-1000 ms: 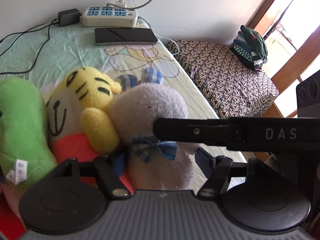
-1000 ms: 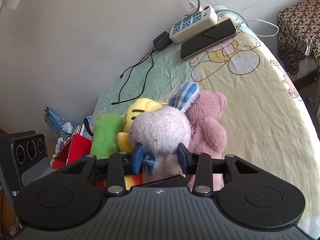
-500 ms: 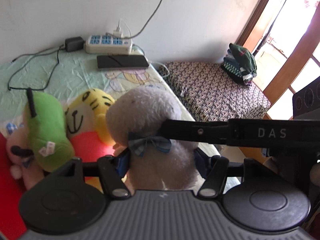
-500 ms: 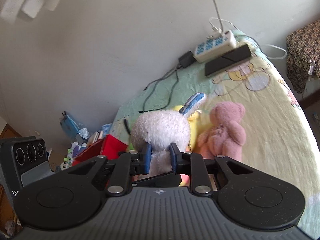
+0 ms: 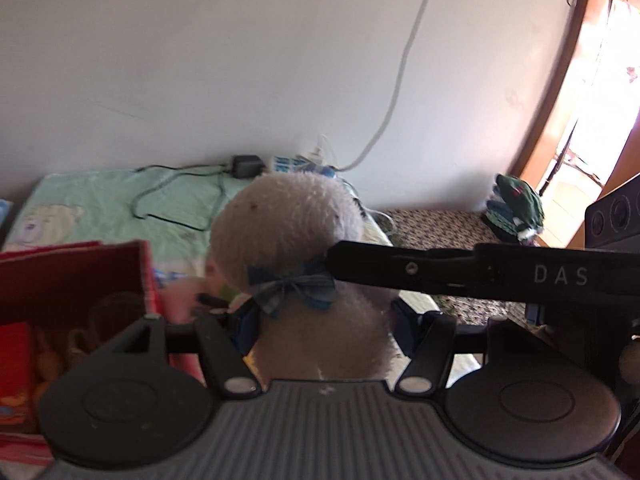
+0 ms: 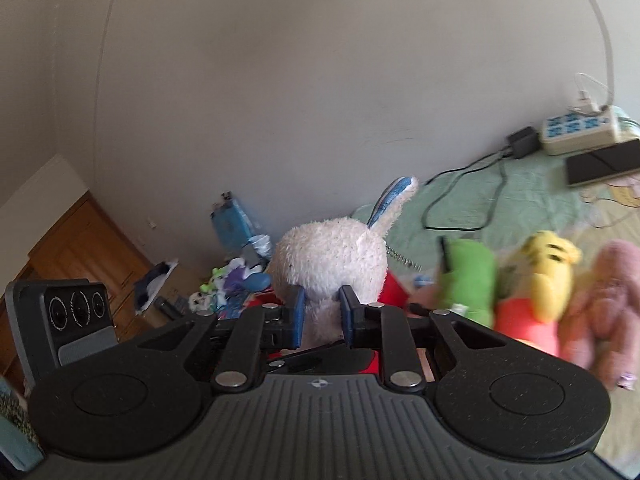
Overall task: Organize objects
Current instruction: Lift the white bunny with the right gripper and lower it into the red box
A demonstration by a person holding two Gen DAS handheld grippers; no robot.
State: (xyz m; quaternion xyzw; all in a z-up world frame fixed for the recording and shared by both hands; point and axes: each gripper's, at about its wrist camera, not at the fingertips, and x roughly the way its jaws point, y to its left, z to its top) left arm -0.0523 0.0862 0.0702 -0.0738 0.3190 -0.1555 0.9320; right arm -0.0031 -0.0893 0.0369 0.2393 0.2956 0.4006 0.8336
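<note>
Both claws clamp 1 white plush rabbit (image 6: 332, 258): left claw (image 5: 322, 322) torso, right claw (image 6: 322, 316) neck; 2-point grip probably steadies floppy body above red box (image 5: 72, 280).

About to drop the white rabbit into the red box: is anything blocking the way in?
Nothing visible blocks it. The white rabbit, clamped by the left gripper and right gripper, hangs beside the red box, whose open top shows toys low inside.

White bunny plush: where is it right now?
White bunny plush is lifted off the bed, clamped by both the left gripper and right gripper, beside the red box.
</note>
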